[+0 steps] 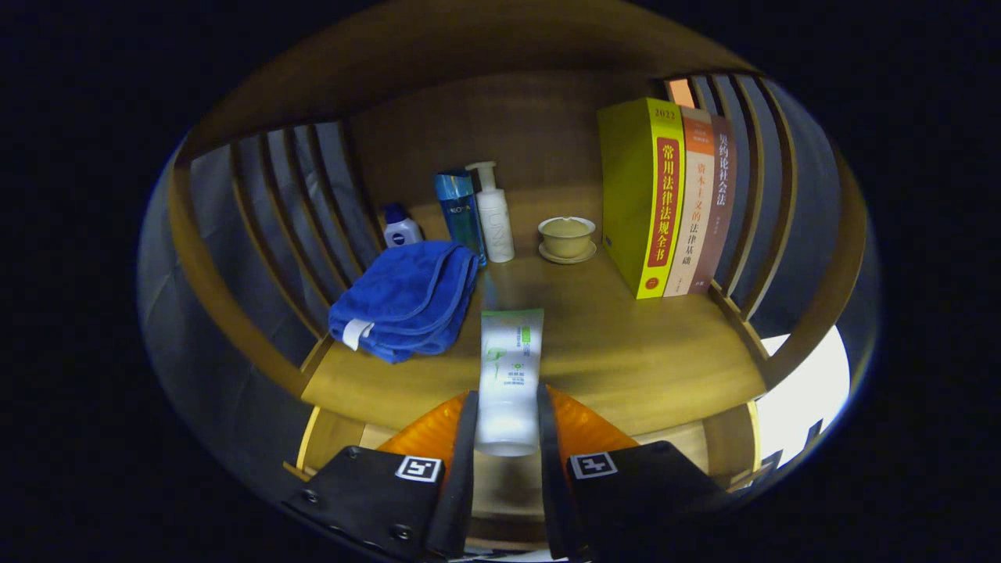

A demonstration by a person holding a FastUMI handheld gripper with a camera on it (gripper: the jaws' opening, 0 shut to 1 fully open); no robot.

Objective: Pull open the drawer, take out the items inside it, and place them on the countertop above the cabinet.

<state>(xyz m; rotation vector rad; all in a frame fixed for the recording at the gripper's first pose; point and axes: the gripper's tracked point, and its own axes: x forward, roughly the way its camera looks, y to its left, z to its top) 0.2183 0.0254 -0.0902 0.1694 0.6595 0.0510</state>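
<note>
tongs clenched on a tube, one finger pressing on each side of its lower end, so the tube stands out forward from between them and its far end reaches over the desk. whether that far end touches the wood or hangs just above it cannot be told.

the tube is a flat, soft squeeze tube, white and partly see-through near the tongs, with a green band across its far end and a small green leaf drawing on its face. its near end between the fingers looks rounded and pale.

just beyond the tongs and to the left of the tube lies a folded blue towel with a white tag at its near corner, close beside the tube's far end. farther off behind the towel stand a small white bottle with a blue cap, a tall blue bottle and a white pump bottle, the last two side by side. beyond the tube's far end and a little to the right sits a pale lidded cup on a saucer. well to the right stand three upright books, yellow, orange-and-white, and brown, against slatted wooden sides.
</note>
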